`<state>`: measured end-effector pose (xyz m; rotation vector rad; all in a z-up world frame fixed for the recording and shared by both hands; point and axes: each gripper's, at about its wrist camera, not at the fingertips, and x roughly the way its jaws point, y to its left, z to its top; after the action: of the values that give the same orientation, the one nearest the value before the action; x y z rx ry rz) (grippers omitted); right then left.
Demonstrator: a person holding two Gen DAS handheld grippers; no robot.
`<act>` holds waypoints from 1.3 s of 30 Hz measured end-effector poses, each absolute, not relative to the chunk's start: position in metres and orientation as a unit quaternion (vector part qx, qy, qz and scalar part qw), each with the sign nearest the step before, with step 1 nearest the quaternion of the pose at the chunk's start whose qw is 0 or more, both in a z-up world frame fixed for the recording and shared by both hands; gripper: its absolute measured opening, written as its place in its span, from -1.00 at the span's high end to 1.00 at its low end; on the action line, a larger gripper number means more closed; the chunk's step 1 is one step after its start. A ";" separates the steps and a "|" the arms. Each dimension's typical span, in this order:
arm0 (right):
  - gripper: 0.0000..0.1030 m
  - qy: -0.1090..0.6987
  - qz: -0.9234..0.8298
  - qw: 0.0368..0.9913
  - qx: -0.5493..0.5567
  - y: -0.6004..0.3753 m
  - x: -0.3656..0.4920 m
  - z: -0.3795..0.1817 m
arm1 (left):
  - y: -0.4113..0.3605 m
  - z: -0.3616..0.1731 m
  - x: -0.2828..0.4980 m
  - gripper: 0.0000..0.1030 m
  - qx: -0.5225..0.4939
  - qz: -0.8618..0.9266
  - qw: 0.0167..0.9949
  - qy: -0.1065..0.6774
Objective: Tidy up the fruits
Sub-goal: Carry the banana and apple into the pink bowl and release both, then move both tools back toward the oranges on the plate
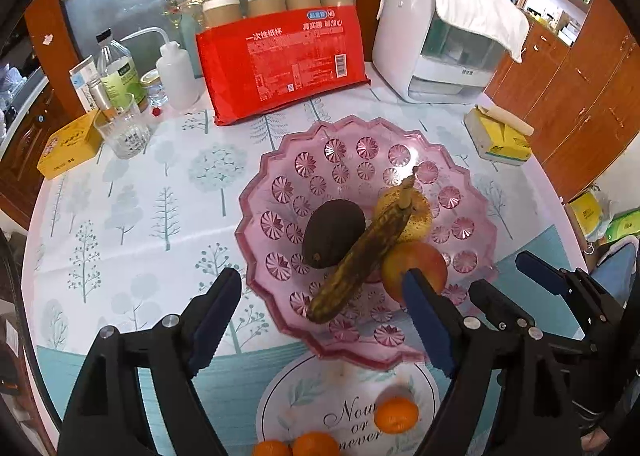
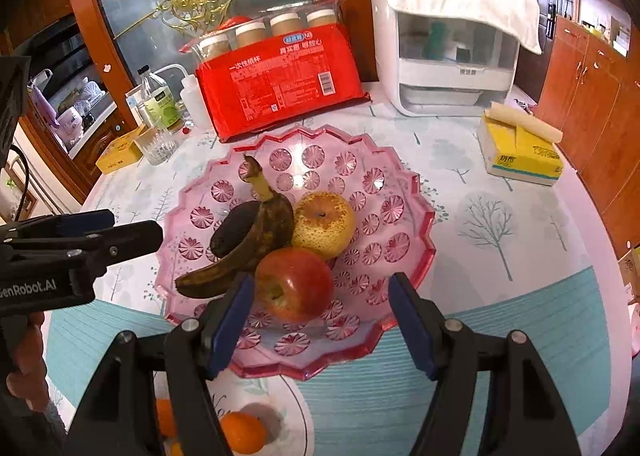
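Inside pink bowl [image 2: 404,256]: avocado [image 2: 234,230], banana [image 2: 256,240], pear [image 2: 324,224], apple [image 2: 294,284]

The translucent pink scalloped plastic fruit bowl [image 2: 404,192] is moulded all over with round starburst rosettes. In it lie a dark brown-black avocado [image 1: 332,234], a blackened brown banana [image 1: 360,256] with a pale yellow-green stem, a speckled yellow pear [image 2: 324,224] and a red apple [image 2: 294,284] shading to yellow-orange. The counter [image 1: 132,216] wears a white cloth printed with pale grey-green trees, banded in teal near its edge, with a white round medallion carrying dark script. Bright orange mandarins [image 1: 396,414] sit there. Behind stand a red plastic pack of brown paper cups [image 1: 280,60] with white lids and a yellow-and-white tissue pack [image 2: 520,152]. Each black tool has blue pads
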<state>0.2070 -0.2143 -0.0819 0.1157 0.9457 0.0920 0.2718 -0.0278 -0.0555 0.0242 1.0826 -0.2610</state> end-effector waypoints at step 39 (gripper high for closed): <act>-0.37 0.425 0.047 0.903 0.029 -0.156 0.097 -0.023 | 0.034 -0.019 0.134 -0.61 0.047 -0.137 0.874 0.463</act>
<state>0.0971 -0.1557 -0.0226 0.0605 0.8790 0.0969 0.1336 0.0339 -0.0191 0.0972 0.9678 -0.2860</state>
